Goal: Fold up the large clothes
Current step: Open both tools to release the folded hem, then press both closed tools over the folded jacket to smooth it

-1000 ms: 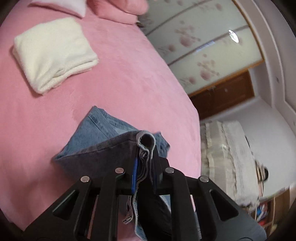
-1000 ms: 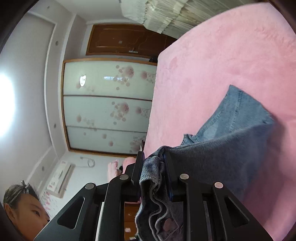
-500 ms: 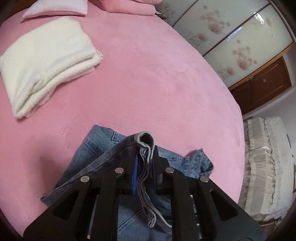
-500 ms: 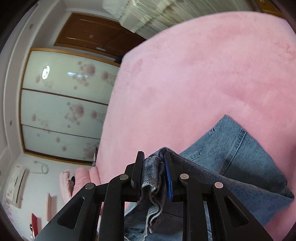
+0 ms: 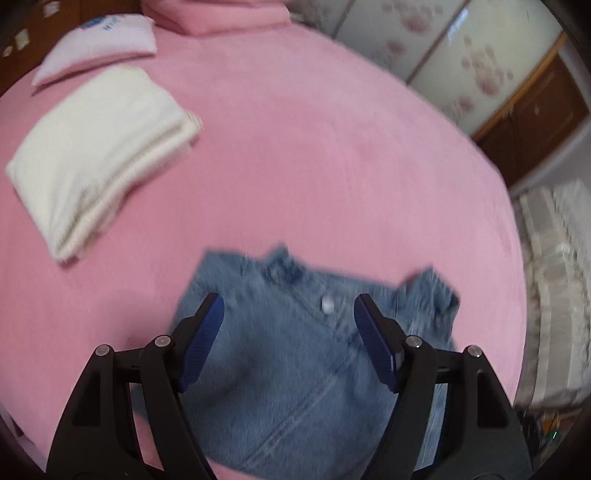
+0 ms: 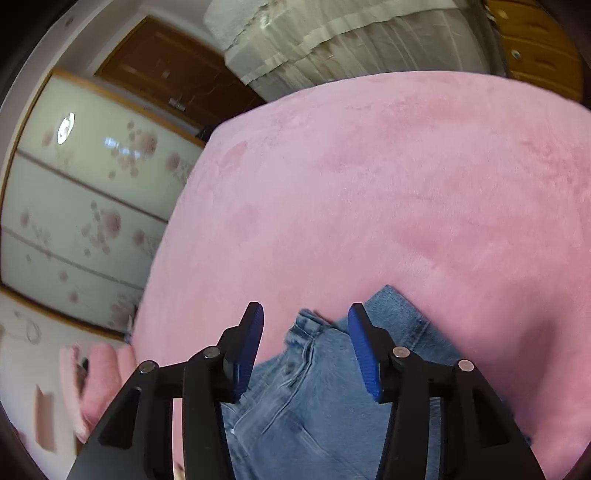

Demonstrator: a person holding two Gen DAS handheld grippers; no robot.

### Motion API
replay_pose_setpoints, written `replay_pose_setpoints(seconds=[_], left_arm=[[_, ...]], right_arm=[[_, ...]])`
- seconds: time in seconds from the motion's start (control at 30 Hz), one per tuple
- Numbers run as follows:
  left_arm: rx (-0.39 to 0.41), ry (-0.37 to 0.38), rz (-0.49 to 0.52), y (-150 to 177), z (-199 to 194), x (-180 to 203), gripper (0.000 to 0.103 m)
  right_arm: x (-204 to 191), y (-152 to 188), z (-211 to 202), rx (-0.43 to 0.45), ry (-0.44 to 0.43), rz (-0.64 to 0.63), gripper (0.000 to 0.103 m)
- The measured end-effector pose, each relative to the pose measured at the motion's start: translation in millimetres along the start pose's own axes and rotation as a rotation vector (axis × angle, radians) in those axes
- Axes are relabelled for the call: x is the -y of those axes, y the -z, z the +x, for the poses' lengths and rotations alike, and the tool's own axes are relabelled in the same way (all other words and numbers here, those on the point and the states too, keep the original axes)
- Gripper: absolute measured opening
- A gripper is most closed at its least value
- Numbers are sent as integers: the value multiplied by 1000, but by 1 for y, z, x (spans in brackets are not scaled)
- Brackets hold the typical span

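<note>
A pair of blue denim jeans (image 5: 295,354) lies on the pink bed cover (image 5: 314,166), waistband end with a metal button facing away from me. My left gripper (image 5: 289,314) is open just above the jeans, its blue pads spread wide with nothing between them. In the right wrist view the jeans (image 6: 310,398) lie under my right gripper (image 6: 305,325), which is also open and empty over the waistband edge. The near part of the jeans is hidden by the gripper bodies.
A folded cream-white garment (image 5: 96,155) lies at the left of the bed, with a pale pink pillow (image 5: 99,44) and a folded pink blanket (image 5: 218,14) behind it. Sliding wardrobe doors (image 6: 74,221) and a cloth-covered piece of furniture (image 5: 554,288) stand past the bed's edge.
Both grippers were shut on bunched denim and held it up; they have lowered, opened and let go. The jeans now lie flat on the bed.
</note>
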State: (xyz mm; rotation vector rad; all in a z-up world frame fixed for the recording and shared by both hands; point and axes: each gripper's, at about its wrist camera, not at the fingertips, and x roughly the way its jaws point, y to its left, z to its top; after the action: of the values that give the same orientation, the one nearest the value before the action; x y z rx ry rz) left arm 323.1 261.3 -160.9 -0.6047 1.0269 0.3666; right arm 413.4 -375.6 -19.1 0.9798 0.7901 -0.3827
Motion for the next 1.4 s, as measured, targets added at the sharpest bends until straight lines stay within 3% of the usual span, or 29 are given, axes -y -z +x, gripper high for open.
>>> replay_pose_setpoints(seconds=[0.07,0.17,0.23,0.3,0.37,0.43,0.47,0.53,0.7,0.77,0.83,0.87,1.0,1.07,1.1,1.13,1.17,1.2,1.23,1.27,1.3,1.37,1.4], left_arm=[[-49,-15,54,12,10,7,70],[-124,-33,179,42,23,26,70],[-187,16,232,64,28,37,70],[-260,73,267,88,33,46,70],[-318,113,308,107,37,52,62],[-410,138,373,131,42,61,38],[-442,146,394,140,44,65,34],[-508,163,442,161,48,70,18],[-555,149,576,196,59,79,15],[-546,97,583,200,70,77,14],[-527,18,603,202,80,74,1],[-523,6,608,202,84,71,1],[-516,105,530,192,81,48,1],[-519,165,472,186,77,32,1],[-497,130,462,184,74,22,1],[-447,31,492,180,71,11,1],[-418,-19,518,179,70,3,1],[-361,-165,575,176,70,-11,1],[-333,-255,604,175,72,-21,1],[-324,-290,613,173,73,-34,1],[-343,-200,557,168,72,-50,1],[-372,-148,466,161,71,-60,1],[-381,-152,463,160,72,-60,1]], right_arm=[[2,4,-1,-41,10,-62,49],[-16,32,4,-165,23,-263,49],[-16,57,10,-246,14,-379,48],[-19,95,10,-345,-29,-484,40],[-28,131,5,-425,-52,-555,31],[-33,168,-2,-496,-82,-621,23],[-35,186,-10,-525,-106,-646,15],[-38,221,-18,-608,-161,-681,9],[-40,279,-18,-742,-201,-730,2],[-42,292,-12,-736,-195,-751,2],[-39,297,-2,-721,-151,-741,2],[-37,297,6,-717,-133,-731,2],[-18,281,21,-678,-108,-693,0],[9,259,22,-697,-179,-609,0],[18,252,22,-665,-136,-607,0],[31,237,16,-609,-94,-620,0],[41,225,12,-605,-112,-609,0],[52,212,6,-558,-43,-628,0],[65,194,-2,-482,59,-661,0],[76,182,-7,-430,142,-678,0],[85,170,-12,-378,225,-691,0],[107,143,-21,-316,298,-659,0],[113,134,-23,-322,292,-624,0]])
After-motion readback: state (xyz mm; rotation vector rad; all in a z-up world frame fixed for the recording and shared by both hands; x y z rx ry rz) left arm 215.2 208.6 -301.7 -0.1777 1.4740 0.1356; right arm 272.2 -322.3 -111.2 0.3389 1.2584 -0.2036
